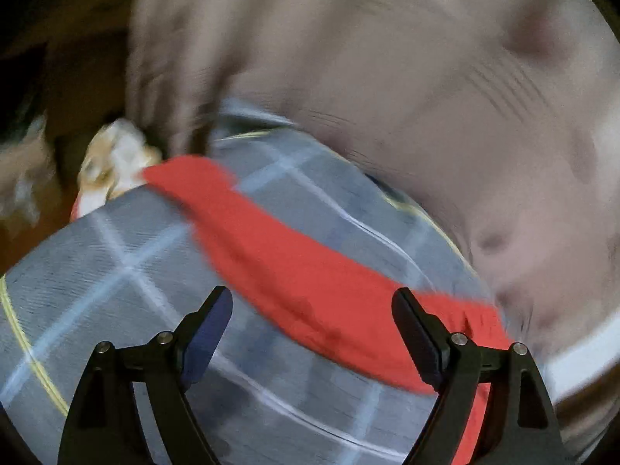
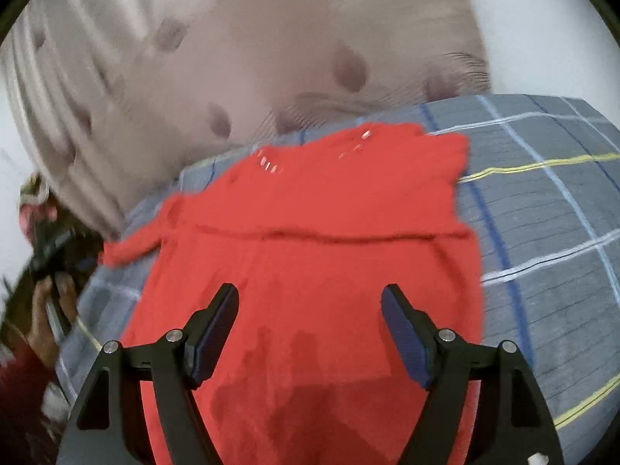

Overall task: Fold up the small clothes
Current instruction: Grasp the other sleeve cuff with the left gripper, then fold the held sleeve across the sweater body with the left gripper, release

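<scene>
Red garment (image 2: 310, 240) lies spread on the plaid bed (image 2: 542, 209), top toward the headboard-side edge. My left tongs (image 1: 310, 333) and right tongs (image 2: 310, 321) both spread, empty. Should pinch near-edge corners evenly, fold flat.

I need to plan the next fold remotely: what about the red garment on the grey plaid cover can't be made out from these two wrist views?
- Red knit garment: near hem, right wrist view, cut off by the bottom edge behind the open right gripper.
- Same garment, left wrist view: motion-blurred strip; shape unreadable past the open left gripper.
- Small pale marks near its far end: blurred.
- Grey plaid cover: extent cropped.
</scene>
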